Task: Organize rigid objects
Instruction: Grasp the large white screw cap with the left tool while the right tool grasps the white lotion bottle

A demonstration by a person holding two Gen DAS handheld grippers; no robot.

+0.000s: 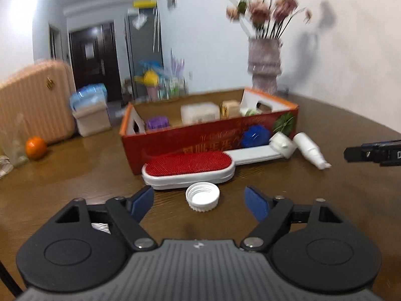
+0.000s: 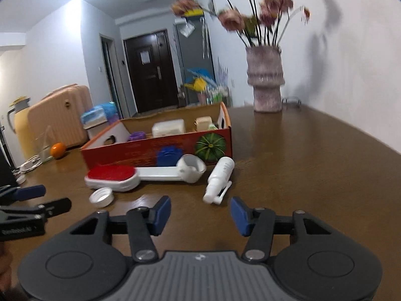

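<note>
A red cardboard box (image 1: 190, 140) (image 2: 140, 154) stands on the brown table and holds several small containers. In front of it lie a red-and-white lint brush (image 1: 188, 169) (image 2: 112, 176), a white cup-shaped piece (image 1: 282, 144) (image 2: 191, 169) at the brush handle's end, a blue comb-like piece (image 1: 254, 135) (image 2: 168, 154), a white spray bottle (image 1: 310, 151) (image 2: 219, 178) on its side, and a white jar lid (image 1: 202, 197) (image 2: 101, 197). My left gripper (image 1: 199, 200) is open, with the lid just ahead between its fingers. My right gripper (image 2: 200, 213) is open and empty, just short of the spray bottle.
A vase of dried flowers (image 1: 264, 67) (image 2: 265, 80) stands at the table's back by the wall. An orange (image 1: 35, 147) (image 2: 58, 149) and a clear bag sit at the table's left edge. A suitcase (image 1: 35, 102) stands beyond. The left gripper shows in the right wrist view (image 2: 37, 198).
</note>
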